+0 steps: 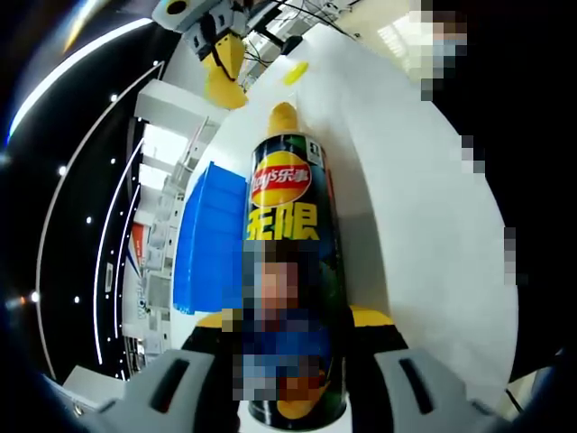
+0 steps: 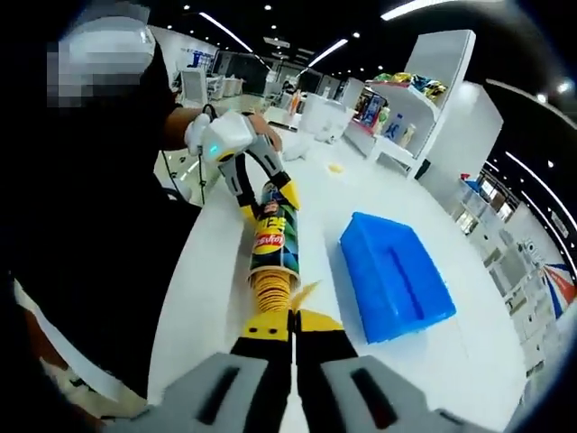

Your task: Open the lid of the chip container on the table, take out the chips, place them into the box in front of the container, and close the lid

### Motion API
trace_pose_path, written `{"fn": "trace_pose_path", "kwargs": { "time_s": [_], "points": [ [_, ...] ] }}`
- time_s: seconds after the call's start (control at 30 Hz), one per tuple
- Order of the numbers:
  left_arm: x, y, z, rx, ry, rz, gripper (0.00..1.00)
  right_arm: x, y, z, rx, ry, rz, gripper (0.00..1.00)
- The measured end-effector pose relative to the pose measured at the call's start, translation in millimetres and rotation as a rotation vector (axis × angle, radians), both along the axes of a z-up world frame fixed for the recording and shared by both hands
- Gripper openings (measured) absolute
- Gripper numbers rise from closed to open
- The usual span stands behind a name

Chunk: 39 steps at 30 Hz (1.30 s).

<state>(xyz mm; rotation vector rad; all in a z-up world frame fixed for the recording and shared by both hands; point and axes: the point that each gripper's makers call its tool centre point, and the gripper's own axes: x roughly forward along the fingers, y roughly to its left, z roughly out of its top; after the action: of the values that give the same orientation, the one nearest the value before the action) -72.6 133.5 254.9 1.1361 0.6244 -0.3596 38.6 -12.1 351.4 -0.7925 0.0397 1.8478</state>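
My left hand-held gripper (image 2: 268, 200) clamps the base end of the chip container (image 2: 275, 242), lying on the white counter (image 2: 207, 271). My right hand-held gripper (image 2: 290, 317) is clenched on the chips (image 2: 270, 290) at its open mouth. The blue box (image 2: 394, 275) sits just right; the yellow lid (image 2: 335, 168) lies farther off.

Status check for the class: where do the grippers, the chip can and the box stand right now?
Left gripper shut on chip can, lying on table. Right gripper shut at chips poking from can's mouth. Blue box beside can, unblocked.
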Motion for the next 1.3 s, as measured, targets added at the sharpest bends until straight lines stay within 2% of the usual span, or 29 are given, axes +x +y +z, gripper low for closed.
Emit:
{"fn": "trace_pose_path", "kwargs": {
  "time_s": [0.33,0.53,1.0,1.3],
  "points": [
    [0.9,0.1,0.2,-0.006,-0.005,-0.007,0.44,23.6,16.3,26.6,0.156,0.038,-0.134,0.01],
    [1.5,0.2,0.4,-0.010,-0.007,-0.003,0.44,37.0,42.0,42.5,0.221,0.057,-0.177,0.01],
    [1.9,0.7,1.1,-0.020,-0.015,0.001,0.44,59.9,95.2,46.8,0.235,0.057,-0.192,0.01],
    [2.6,2.9,1.3,-0.028,-0.020,0.000,0.44,80.3,116.8,45.8,0.214,0.067,-0.211,0.01]
  ]
}}
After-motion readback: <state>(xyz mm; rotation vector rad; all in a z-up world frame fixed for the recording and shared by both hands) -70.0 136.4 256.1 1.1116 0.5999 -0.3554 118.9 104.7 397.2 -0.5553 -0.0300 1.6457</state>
